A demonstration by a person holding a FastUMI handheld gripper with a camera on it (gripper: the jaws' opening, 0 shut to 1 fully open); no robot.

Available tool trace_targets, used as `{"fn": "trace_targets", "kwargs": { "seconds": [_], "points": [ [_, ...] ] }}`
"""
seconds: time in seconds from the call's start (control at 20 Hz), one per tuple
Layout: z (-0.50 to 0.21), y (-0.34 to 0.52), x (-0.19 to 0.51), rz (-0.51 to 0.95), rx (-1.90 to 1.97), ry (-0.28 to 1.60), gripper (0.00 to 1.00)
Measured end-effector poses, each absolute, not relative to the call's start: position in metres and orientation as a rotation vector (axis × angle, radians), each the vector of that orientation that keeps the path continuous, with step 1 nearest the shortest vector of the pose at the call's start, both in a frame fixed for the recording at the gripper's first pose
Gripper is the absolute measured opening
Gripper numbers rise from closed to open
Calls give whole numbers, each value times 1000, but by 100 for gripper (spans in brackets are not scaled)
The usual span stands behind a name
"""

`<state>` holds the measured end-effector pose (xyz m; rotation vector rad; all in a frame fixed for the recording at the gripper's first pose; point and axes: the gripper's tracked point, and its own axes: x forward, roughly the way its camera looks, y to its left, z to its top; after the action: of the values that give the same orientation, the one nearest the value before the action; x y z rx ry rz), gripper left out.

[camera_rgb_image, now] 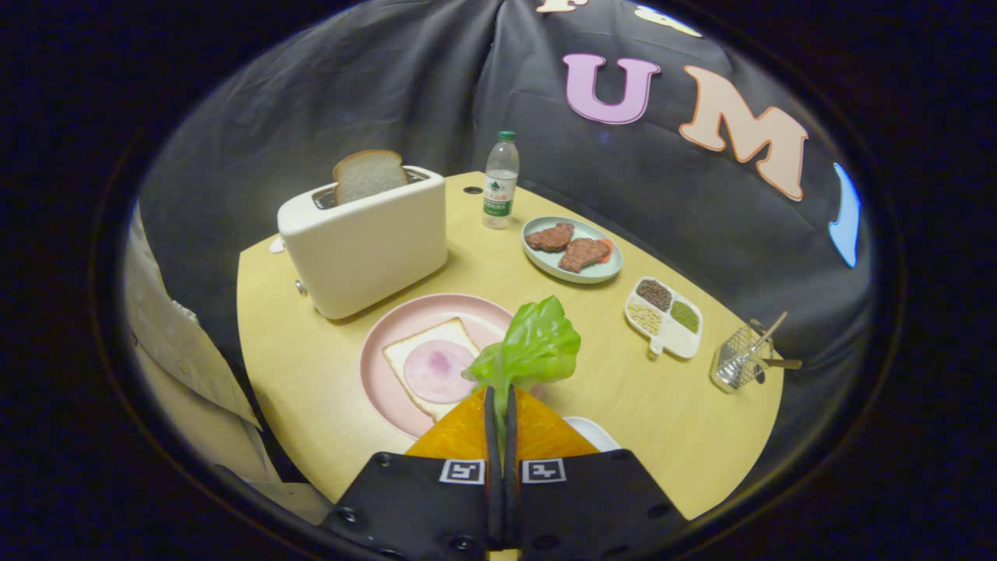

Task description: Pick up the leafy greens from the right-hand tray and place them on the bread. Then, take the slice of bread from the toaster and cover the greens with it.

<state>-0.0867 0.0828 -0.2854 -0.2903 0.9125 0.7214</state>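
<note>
On the worktop point(311, 374), left to right: the toaster point(366, 245) with a bread slice point(368, 175) standing upright in its slot, probably light, fairly stiff and crumbly, best taken by its exposed top edge; the pink plate point(389, 327) bearing the base bread point(413, 347) topped with a round ham slice point(438, 371); then the leafy greens point(533, 347), apparently thin, limp and easily torn, pinched at the stem. The gripper point(501, 405) is clenched on that stem, holding the leaf above the plate's right rim.
</note>
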Motion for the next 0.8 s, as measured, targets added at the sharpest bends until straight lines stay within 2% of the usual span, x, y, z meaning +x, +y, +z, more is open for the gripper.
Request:
{"fn": "trace_targets", "kwargs": {
  "seconds": [0.35,0.65,0.8],
  "points": [
    [-307,138,-94,805,-277,952,4],
    [-330,156,-100,820,-296,1009,4],
    [-343,144,-98,763,-351,1042,17]
  ]
}}
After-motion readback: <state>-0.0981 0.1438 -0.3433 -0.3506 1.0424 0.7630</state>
